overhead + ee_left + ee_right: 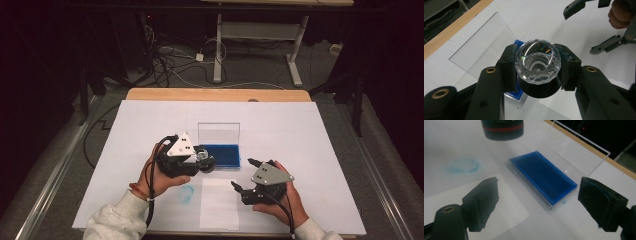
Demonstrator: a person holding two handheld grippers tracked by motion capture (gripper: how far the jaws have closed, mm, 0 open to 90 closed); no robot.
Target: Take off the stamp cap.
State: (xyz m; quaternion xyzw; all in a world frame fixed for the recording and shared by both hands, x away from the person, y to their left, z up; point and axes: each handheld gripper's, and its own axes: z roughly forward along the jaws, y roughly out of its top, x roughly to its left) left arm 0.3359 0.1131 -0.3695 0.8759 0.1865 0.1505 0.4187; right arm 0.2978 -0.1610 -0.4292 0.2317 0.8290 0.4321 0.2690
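A stamping exercise at a white-covered table (310,150), caught with the stamp lifted. The left gripper (537,63) has its jaws clamped on a stamp (537,62) with a faceted clear crystal knob and a round black body, one pad on each side of the knob; in the high view the same gripper (202,159) hangs at the near left corner of the ink pad (220,155). The ink pad is a shallow tray of blue ink with its clear lid (219,133) standing upright along the far edge, seen also in the right gripper view as a blue rectangle (542,177) under the tilted lid (574,152). The right gripper (245,175) holds nothing, its jaws spread wide, and it hovers above the near right part of the table beside a white sheet of paper (219,202). A faint blue ring (186,193) marks the table cover just left of that sheet, which itself looks blank. The step in hand is judged to be carrying the stamp between pad and paper; whether its face is already inked cannot be told. The next move would call for bringing the stamp over the blank sheet, keeping its face level, and pressing straight down, while the free gripper could steady the paper's edge.
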